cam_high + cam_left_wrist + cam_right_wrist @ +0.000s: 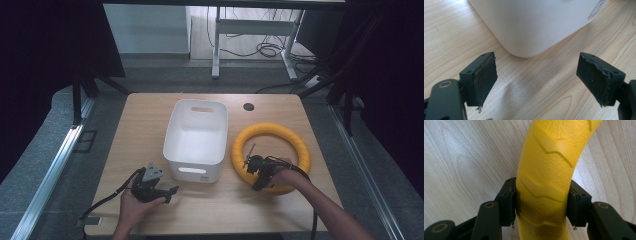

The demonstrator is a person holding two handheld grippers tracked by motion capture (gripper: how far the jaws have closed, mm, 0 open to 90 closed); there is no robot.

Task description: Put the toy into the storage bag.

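A pale wooden surface seen from above, with a grey floor around it. A white bin stands at its middle, open side up. Just right of the bin lies a yellow ribbed ring, flat on the wood and close to the right edge. The right tongs sit at the ring's near left arc. The right gripper view, looking along them, shows both pads pressed against the ring's tube, one on each side, gripping it; the high view is too small to show this contact. The left tongs rest near the front edge, just left of the bin's near corner. In the left gripper view they stand wide apart over bare wood, the bin's rounded corner just beyond them. Open wood lies left of the bin and along the front
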